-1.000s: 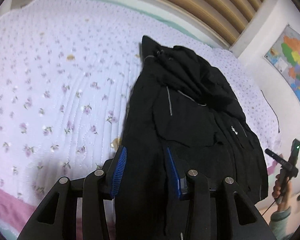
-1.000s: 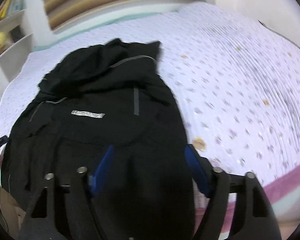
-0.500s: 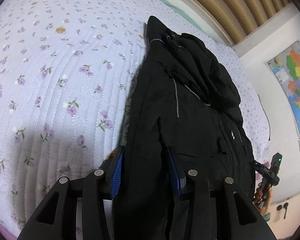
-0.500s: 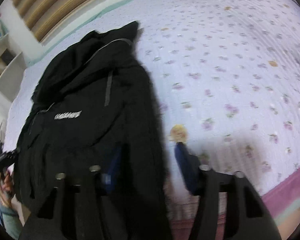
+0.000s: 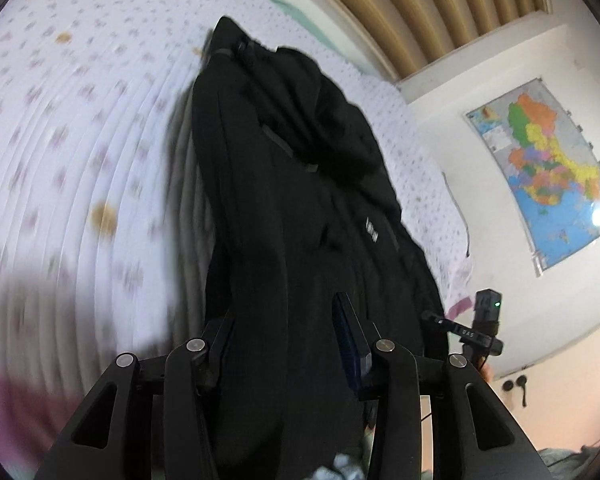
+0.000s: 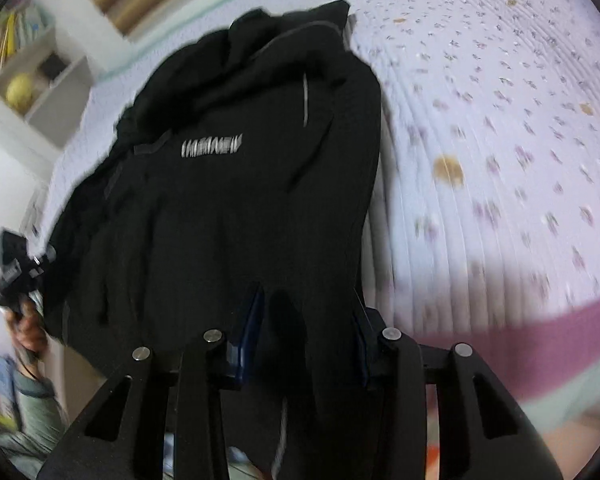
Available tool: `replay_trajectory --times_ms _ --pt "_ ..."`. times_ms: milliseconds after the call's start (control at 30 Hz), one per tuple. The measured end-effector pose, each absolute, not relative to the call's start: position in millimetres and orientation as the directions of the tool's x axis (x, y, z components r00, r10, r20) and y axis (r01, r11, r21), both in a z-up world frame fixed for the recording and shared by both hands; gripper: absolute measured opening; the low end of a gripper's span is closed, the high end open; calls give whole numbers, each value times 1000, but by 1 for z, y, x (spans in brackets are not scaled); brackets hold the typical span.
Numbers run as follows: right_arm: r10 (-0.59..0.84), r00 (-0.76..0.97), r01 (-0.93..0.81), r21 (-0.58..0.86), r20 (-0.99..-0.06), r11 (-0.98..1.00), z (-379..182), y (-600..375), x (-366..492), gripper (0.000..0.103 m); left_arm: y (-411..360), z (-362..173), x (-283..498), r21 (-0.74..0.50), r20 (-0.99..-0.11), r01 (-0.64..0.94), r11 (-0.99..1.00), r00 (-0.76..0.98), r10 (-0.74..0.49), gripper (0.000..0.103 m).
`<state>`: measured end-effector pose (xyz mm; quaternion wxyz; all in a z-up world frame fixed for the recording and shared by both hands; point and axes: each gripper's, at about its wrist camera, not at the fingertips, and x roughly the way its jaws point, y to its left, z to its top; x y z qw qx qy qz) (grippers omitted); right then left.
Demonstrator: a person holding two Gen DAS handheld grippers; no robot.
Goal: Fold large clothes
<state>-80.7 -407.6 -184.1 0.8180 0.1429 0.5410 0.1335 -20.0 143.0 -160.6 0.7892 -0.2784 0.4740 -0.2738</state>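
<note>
Floral quilt (image 5: 80, 152) under black jacket (image 5: 284, 184); wall map (image 5: 540, 168) beyond; both hand-held grippers clamping jacket hem.

Jacket (image 5: 284, 208) hem ran off bottom edge in both wrist views. Left gripper (image 5: 288, 332): left pad buried behind black fabric, only right blue pad showed. Quilt (image 5: 80, 152) print smeared by motion blur. Jacket logo (image 6: 212, 147) too blurred to read. Hand (image 6: 30, 326) at left edge cut off, blurred.
</note>
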Motion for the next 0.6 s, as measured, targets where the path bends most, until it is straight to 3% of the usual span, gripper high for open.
replay_trajectory --times_ms 267,333,367,400,600 --pt "334 394 -161 293 -856 942 -179 -386 -151 44 143 -169 -91 -603 -679 137 786 430 -595 41" --pt "357 410 -138 330 -839 934 -184 -390 -150 38 144 -173 -92 -612 -673 122 781 437 -596 40" --pt "353 421 -118 336 -836 934 -183 -394 -148 24 144 -174 -92 -608 -680 106 787 442 -585 24" --pt "345 431 -107 332 -834 937 -181 -397 -148 18 145 -173 -93 -597 -687 91 797 455 -566 12" --pt "366 536 -94 377 -761 921 -131 -427 -148 15 164 -138 -91 -689 -569 112 716 529 -630 10"
